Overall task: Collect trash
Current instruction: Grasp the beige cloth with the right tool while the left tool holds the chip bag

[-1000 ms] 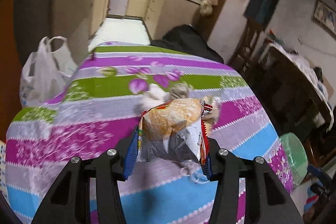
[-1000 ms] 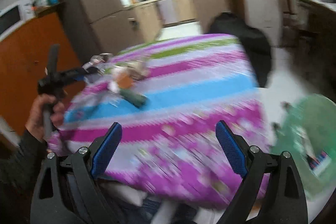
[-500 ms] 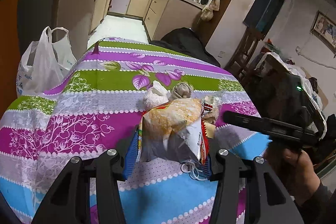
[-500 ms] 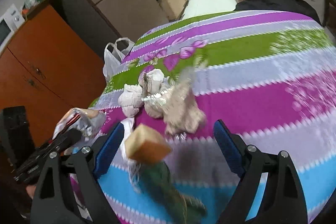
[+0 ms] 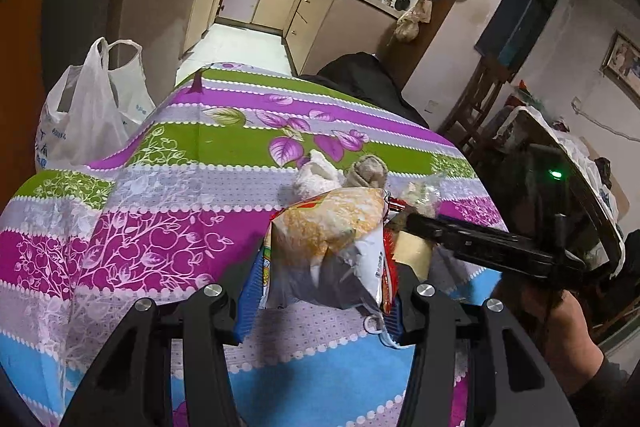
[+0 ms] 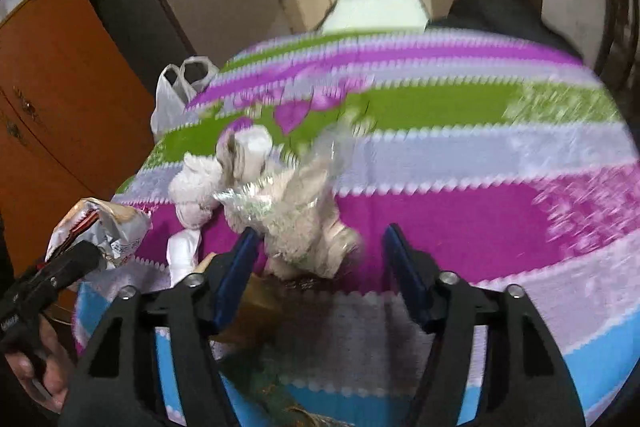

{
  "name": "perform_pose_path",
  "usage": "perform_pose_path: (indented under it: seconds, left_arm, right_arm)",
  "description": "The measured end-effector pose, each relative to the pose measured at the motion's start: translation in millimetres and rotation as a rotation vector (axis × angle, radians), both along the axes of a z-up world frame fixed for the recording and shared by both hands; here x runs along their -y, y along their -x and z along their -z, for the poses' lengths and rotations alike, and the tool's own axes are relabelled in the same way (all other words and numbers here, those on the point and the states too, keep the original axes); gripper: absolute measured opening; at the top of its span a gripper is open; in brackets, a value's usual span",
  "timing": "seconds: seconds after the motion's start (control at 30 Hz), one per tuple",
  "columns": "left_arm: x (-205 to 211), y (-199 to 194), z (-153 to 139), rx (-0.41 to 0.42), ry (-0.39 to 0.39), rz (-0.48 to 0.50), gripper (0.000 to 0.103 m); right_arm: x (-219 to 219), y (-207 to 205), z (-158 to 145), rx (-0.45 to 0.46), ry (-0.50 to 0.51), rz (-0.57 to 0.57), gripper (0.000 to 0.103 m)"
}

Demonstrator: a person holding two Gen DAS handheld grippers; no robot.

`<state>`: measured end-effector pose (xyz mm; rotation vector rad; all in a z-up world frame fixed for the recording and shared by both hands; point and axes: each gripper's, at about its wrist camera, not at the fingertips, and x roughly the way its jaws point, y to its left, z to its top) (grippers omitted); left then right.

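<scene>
Left wrist view: you are keeping the left gripper [image 5: 320, 291] pinched on the snack bag [image 5: 332, 247] above the tablecloth [image 5: 160, 227], freeing the right gripper [image 6: 316, 259], jaws just narrowing but not yet pressing, for the crumpled wrapper [image 6: 304, 215] lying between them.

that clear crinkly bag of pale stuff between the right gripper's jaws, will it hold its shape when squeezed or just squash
Probably squash: the clear bag looks thin and crumpled, so the closing right gripper, pads not yet pressing, should crush it inward. It seems light, puffed more than packed. The shiny film may slip, so a grip low on its bulk looks safer.
</scene>
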<state>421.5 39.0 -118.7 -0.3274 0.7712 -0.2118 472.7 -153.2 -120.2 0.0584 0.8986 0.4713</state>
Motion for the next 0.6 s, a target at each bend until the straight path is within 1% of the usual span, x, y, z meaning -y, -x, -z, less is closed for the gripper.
perform_pose_path:
  seconds: [0.03, 0.07, 0.13, 0.23, 0.27, 0.37, 0.4, 0.5, 0.6]
  left_arm:
    - [-1.1, -0.4, 0.2, -0.001, 0.001, -0.003, 0.051]
    - [-1.7, -1.1, 0.7, -0.003, 0.005, -0.004, 0.051]
    - [-1.9, -2.8, 1.7, -0.005, 0.007, -0.007, 0.051]
    - [-4.0, -4.1, 1.7, -0.003, 0.012, -0.012, 0.051]
    - [-6.5, -4.6, 1.8, -0.005, 0.015, -0.018, 0.051]
    - [-14.4, -5.9, 2.4, -0.010, 0.011, -0.038, 0.051]
    - [-16.3, -5.6, 2.5, -0.011, 0.010, -0.042, 0.051]
    - [-20.0, -4.8, 3.2, -0.013, 0.010, -0.043, 0.051]
    - [-21.3, -4.4, 3.6, -0.013, 0.019, -0.043, 0.051]
  right_arm:
    - [-0.1, 2.2, -7.3, 0.038, 0.004, 0.005, 0.070]
    - [-2.5, 2.7, -13.7, 0.061, -0.002, -0.004, 0.071]
    - [-13.2, -0.7, -21.9, 0.079, -0.009, -0.048, 0.071]
    - [-48.2, -4.8, -29.9, 0.102, 0.078, -0.167, 0.070]
    - [-63.1, -9.2, -28.0, 0.089, 0.133, -0.214, 0.070]
    - [-90.5, -22.0, -16.3, 0.066, 0.288, -0.267, 0.070]
    - [-94.1, -23.6, -12.9, 0.059, 0.317, -0.277, 0.070]
    - [-102.3, -28.5, -6.8, 0.065, 0.372, -0.294, 0.070]
    - [-106.8, -27.7, -4.2, 0.085, 0.388, -0.306, 0.070]
